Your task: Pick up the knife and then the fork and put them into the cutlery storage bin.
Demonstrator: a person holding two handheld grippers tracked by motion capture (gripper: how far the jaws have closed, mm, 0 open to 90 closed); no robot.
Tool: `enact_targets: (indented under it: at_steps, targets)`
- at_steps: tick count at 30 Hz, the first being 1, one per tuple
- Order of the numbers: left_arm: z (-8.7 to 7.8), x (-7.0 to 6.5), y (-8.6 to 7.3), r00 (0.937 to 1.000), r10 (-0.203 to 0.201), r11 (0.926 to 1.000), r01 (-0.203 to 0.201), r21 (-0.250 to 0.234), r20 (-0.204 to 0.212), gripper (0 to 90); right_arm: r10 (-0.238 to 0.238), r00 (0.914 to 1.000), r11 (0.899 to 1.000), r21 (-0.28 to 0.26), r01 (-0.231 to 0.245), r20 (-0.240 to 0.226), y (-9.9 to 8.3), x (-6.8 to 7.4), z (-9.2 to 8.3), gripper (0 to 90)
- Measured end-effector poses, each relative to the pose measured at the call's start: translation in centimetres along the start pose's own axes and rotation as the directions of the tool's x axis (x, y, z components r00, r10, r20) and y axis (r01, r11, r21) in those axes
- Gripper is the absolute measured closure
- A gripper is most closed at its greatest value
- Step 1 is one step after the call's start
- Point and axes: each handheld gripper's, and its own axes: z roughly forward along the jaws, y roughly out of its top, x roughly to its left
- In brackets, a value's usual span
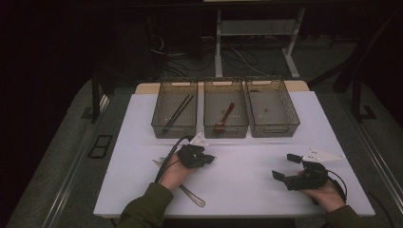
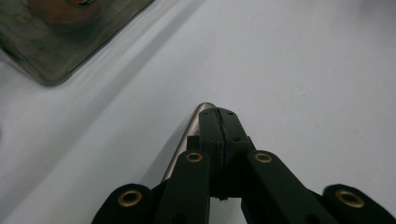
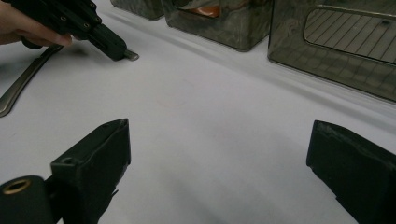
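The left gripper [image 1: 209, 159] had its jaws clamped tight on a metal utensil [image 2: 194, 128], the rounded steel end poking out just past the black tips and the long handle [image 1: 192, 195] trailing back over the white table [image 1: 247, 185] beside the person's left forearm. The right gripper [image 1: 285, 167] sat near the table's right edge, jaws spread wide with nothing between them. 3 smoky bins [image 1: 272, 110] lined the far side.

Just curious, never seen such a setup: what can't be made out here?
Metal utensil, far end: high view, covered by the left gripper and hand; knife or fork unclear.
Right bin, contents: high view, too small and dim.
Spoon: left gripper view, cut off by the top edge.
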Motion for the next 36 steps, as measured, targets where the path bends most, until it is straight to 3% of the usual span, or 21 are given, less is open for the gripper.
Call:
enact_targets:
  at_steps: [6,8,12,15,19,27,36]
  targets:
    - [-2.9,1.1,-0.3,0.9997,-0.022,0.9987,0.022,-0.045,-0.014,74.1,-0.001,1.0000,1.000,0.001,0.001,-0.002,0.0,0.0,0.0,5.7]
    - [-4.0,1.6,-0.8,0.9994,-0.007,0.9992,0.006,-0.041,-0.032,69.2,-0.002,1.0000,1.000,0.000,0.002,-0.003,0.0,0.0,0.0,5.7]
    - [-5.8,3.1,-2.3,0.9979,-0.022,0.9991,0.020,-0.037,-0.060,64.3,-0.001,1.0000,1.000,0.001,0.001,-0.003,0.0,0.1,0.0,5.7]
    - [-6.5,4.1,-3.5,0.9987,-0.010,0.9998,0.009,-0.020,-0.050,62.9,-0.001,1.0000,1.000,0.003,0.001,-0.004,0.0,0.1,0.0,5.7]
    - [-6.3,4.5,-4.5,0.9997,0.007,1.0000,-0.008,-0.003,-0.022,63.2,-0.001,1.0000,1.000,0.003,0.001,-0.004,0.0,0.0,0.0,5.7]
    - [-4.8,4.2,-4.4,0.9975,0.066,0.9974,-0.067,0.029,0.026,66.9,-0.003,1.0000,1.000,0.004,0.003,-0.007,0.0,0.1,0.0,5.7]
    - [-4.7,4.2,-4.4,0.9955,0.088,0.9955,-0.089,0.033,0.035,78.5,-0.004,1.0000,1.000,0.006,0.004,-0.008,0.0,0.1,0.1,5.7]
